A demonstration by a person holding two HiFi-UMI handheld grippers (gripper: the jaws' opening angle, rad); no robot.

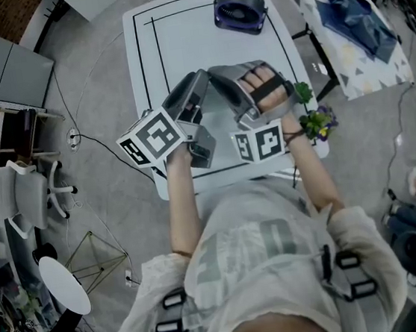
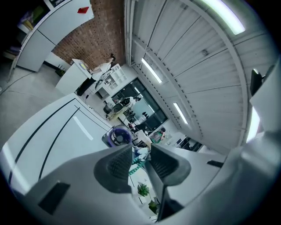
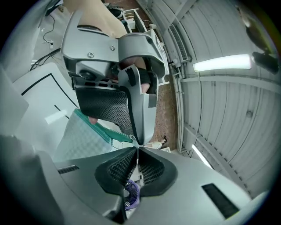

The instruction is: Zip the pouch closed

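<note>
- Holding the left hand-held gripper (image 2: 140,154) open, with the teal zipper edge (image 2: 137,165) in the gap and neither pad pressing it.
- Clamping the right hand-held gripper (image 3: 138,148) shut on a thin pale zipper pull (image 3: 138,159).
- Hanging the mesh pouch (image 3: 83,136) over the white bench (image 1: 198,27), spreading toward 10 o'clock from the right jaw tips.
- Sharing the bench with a purple fan (image 1: 240,7) at 1 o'clock.

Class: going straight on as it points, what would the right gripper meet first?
Probably the left gripper, whose grey finger stands just beyond the right gripper's tips, shut on the pouch's zip end; depth is unclear.
</note>
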